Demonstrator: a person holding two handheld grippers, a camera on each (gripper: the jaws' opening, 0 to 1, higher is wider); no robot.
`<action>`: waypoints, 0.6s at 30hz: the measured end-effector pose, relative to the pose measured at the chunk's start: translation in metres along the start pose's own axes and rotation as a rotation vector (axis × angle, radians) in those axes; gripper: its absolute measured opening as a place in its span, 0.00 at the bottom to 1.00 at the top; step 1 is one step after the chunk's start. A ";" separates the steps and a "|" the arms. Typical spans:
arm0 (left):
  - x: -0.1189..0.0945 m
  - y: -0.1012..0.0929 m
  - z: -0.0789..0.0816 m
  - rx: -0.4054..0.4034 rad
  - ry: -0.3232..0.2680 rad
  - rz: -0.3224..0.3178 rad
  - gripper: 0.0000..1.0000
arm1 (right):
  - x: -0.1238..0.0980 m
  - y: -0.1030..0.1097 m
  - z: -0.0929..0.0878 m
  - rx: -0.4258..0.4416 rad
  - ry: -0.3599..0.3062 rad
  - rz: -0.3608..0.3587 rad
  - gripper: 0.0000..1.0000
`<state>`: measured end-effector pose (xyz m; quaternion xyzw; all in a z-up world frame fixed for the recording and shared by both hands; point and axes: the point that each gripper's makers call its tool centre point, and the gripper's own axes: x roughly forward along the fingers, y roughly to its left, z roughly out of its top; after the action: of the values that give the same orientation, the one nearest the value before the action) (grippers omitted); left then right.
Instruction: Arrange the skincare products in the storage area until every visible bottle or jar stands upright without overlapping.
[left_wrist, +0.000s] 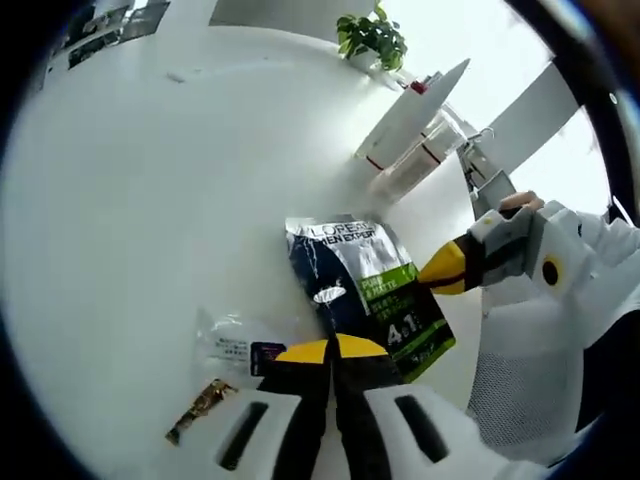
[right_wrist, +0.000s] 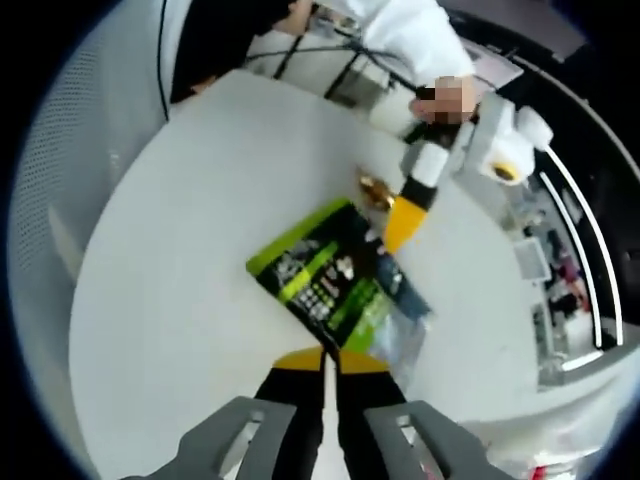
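A flat dark blue and green L'Oreal Men Expert pouch (left_wrist: 368, 300) (right_wrist: 328, 282) lies on the white table (left_wrist: 150, 200). My left gripper (left_wrist: 331, 350) is shut, its yellow tips at the pouch's near edge; it enters the right gripper view from the top right as the left gripper (right_wrist: 402, 222). My right gripper (right_wrist: 331, 360) is shut too, with its tips against the opposite edge of the pouch, and shows as the right gripper (left_wrist: 446, 269) beside the pouch. I cannot tell whether either one pinches the pouch. A clear sachet (left_wrist: 232, 346) and a small gold item (left_wrist: 200, 408) (right_wrist: 375, 188) lie close by.
A potted plant (left_wrist: 372, 36) and a slanted white board over clear containers (left_wrist: 412, 112) stand at the table's far side. A person's sleeve and hand (right_wrist: 410, 40) hold the left gripper. Shelving and cables lie beyond the table's edge (right_wrist: 560, 250).
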<state>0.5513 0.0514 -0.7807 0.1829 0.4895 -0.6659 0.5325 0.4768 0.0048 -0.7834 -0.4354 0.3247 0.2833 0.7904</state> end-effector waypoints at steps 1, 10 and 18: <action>0.000 -0.001 -0.001 0.001 0.003 -0.002 0.04 | 0.001 -0.002 -0.002 0.012 0.007 -0.006 0.00; 0.006 -0.007 -0.008 0.002 0.006 -0.017 0.04 | 0.005 -0.018 -0.022 0.123 0.063 -0.065 0.00; 0.006 -0.010 -0.010 0.002 0.004 -0.028 0.04 | 0.000 -0.026 -0.030 0.222 0.051 -0.096 0.00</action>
<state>0.5372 0.0565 -0.7852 0.1777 0.4924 -0.6735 0.5220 0.4875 -0.0333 -0.7825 -0.3674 0.3529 0.1965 0.8378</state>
